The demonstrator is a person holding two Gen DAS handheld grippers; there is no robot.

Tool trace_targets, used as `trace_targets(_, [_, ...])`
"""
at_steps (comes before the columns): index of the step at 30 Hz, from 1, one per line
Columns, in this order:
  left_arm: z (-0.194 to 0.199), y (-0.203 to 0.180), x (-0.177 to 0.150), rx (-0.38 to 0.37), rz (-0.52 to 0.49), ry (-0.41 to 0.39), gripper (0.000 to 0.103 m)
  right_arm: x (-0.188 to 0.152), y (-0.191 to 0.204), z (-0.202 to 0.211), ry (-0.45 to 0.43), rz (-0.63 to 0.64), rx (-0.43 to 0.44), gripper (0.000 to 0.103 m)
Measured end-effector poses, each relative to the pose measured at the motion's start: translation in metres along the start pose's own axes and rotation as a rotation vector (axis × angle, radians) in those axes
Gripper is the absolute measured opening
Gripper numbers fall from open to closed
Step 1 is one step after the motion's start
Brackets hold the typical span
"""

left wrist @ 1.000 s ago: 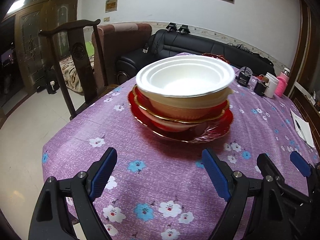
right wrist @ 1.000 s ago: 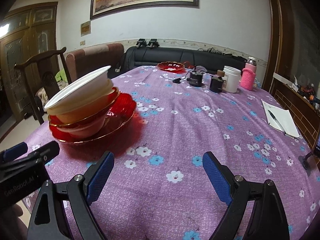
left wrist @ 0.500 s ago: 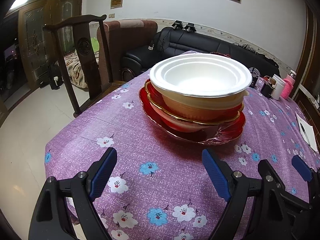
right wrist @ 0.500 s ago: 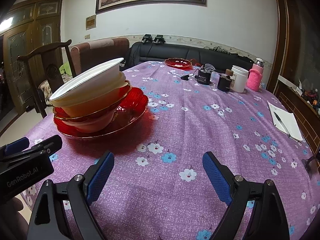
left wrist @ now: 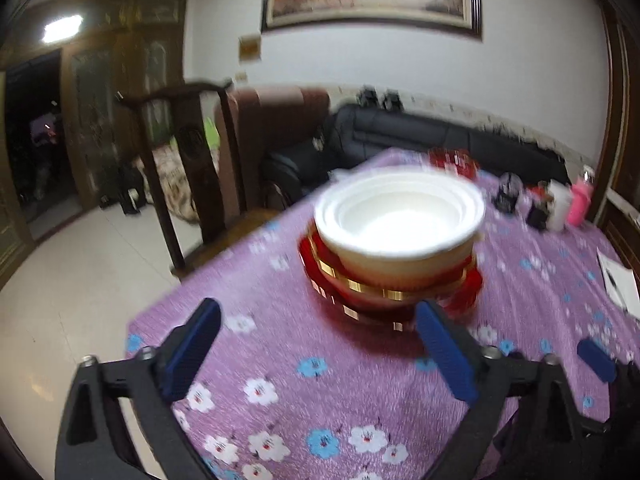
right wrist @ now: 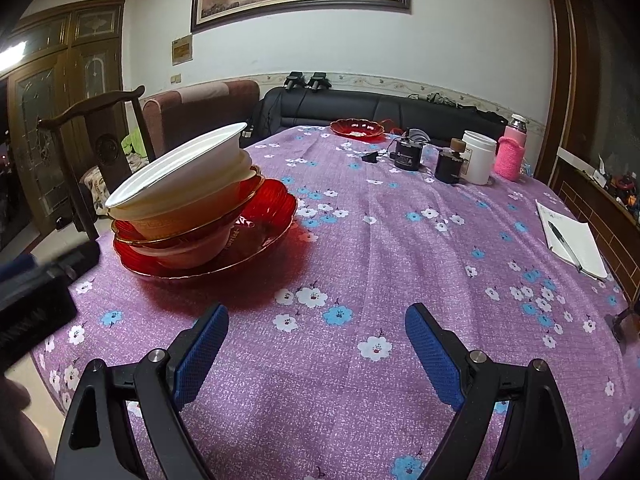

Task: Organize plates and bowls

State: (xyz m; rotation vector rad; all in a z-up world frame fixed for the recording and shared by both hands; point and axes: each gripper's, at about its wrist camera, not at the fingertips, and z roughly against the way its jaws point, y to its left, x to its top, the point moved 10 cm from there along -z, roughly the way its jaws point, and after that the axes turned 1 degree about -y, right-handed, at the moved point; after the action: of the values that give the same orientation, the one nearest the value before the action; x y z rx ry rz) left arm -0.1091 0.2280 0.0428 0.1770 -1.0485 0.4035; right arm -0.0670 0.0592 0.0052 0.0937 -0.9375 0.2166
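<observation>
Through your left camera, blurred, your left gripper (left wrist: 318, 346) has just spread its jaws wider, nothing between them; the stack of bowls (left wrist: 396, 236) sits ahead on the purple tablecloth (left wrist: 320, 400).

Through your right camera, your right gripper (right wrist: 316, 350) gapes empty, the stack (right wrist: 188, 208) ahead-left on a red plate (right wrist: 276, 208).

Motion blur and cropped edges

The whole left wrist view is smeared: the stacked white bowl (left wrist: 400, 216) and the gold-rimmed red glass dishes (left wrist: 384, 292) under it have no crisp edges, and the small jars and pink bottle (left wrist: 582, 202) at the far table edge are only blobs. In the right wrist view the left gripper (right wrist: 36, 300) is blurred and cut by the left edge, its fingertips unseen; writing on the open white notebook (right wrist: 572, 240) is too small to read.
</observation>
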Motion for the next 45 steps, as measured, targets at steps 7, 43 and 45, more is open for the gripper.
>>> trace_targets(7, [0.027, 0.003, 0.029, -0.004, 0.045, -0.126, 0.103, 0.001, -0.006, 0.004, -0.014, -0.018, 0.018, 0.093])
trace_targets(43, [0.007, -0.049, 0.015, -0.002, -0.117, -0.019, 0.103, 0.001, -0.013, 0.003, -0.017, -0.044, 0.062, 0.093])
trace_targets(45, [0.002, -0.047, 0.011, 0.000, -0.113, 0.006, 0.103, -0.001, -0.010, 0.002, -0.011, -0.034, 0.062, 0.093])
